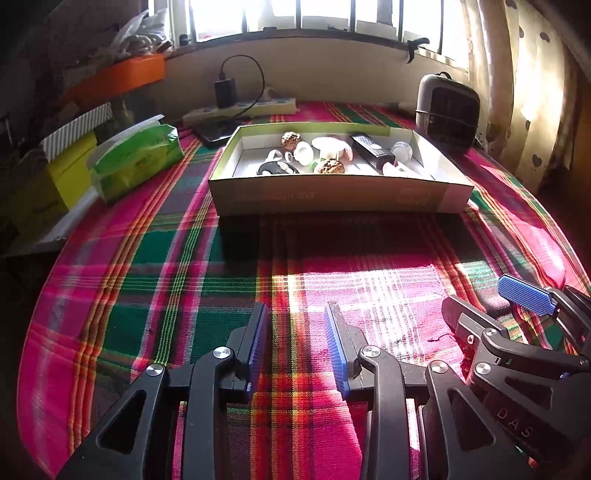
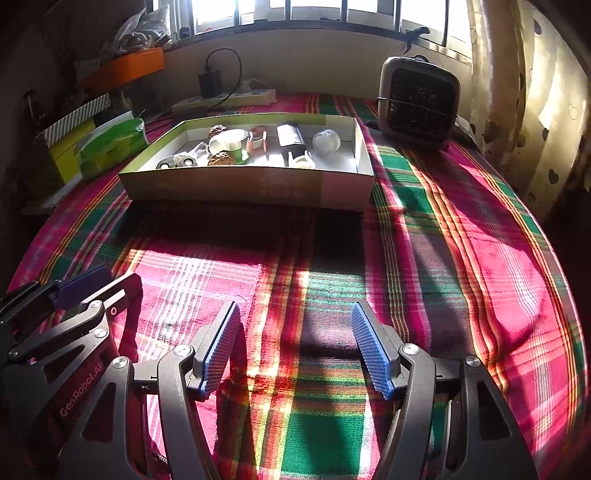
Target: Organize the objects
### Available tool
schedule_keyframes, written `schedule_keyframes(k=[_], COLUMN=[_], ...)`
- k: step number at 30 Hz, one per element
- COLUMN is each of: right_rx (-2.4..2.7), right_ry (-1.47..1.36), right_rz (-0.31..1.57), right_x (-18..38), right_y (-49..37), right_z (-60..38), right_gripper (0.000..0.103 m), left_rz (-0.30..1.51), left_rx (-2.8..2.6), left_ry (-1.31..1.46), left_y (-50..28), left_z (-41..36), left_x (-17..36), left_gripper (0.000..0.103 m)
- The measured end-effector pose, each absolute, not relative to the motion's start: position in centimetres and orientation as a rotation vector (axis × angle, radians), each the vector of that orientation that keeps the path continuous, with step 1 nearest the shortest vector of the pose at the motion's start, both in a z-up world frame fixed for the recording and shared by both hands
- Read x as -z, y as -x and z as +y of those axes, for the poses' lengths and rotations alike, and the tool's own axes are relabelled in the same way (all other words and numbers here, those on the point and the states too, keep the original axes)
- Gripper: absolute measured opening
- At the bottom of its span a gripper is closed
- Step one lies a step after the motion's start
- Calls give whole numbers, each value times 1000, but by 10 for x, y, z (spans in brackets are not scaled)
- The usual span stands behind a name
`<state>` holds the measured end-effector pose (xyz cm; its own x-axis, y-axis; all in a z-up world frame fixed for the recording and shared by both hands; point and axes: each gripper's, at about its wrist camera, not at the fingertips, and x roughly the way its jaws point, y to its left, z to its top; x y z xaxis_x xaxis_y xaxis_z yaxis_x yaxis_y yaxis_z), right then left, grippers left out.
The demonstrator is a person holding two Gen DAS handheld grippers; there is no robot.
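Grippers idle over plaid cloth [image 1: 184, 258]: left gripper [image 1: 295, 332] and right gripper [image 2: 295, 339] both gaped wide, empty, probably because cardboard tray [image 2: 236, 184] already held the small items.

A lived-in home room — plaid tablecloth [image 1: 184, 258], heart-print curtain [image 1: 535, 92], tissue pack [image 1: 136, 158], small heater [image 2: 419, 101], sunlit window [image 2: 314, 11]

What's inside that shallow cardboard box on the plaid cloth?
The shallow cardboard box holds two brown walnuts, a clear glass ball, a black rectangular case and a white cup. The near wall hides whatever lies low behind it.
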<state>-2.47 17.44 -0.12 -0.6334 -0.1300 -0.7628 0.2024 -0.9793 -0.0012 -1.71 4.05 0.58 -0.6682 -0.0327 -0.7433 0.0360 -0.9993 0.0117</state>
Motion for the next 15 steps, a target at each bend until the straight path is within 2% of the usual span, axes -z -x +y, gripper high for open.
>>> schedule_keyframes(k=[15], right_rx=[2686], right_ry=[-1244], right_rz=[128], right_x=[1], right_y=[25], right_z=[175], right_gripper=[67], left_rz=[19], left_rx=[2856], left_ry=[-1269], left_y=[13], left_z=[40], left_x=[-6], left_gripper=[30])
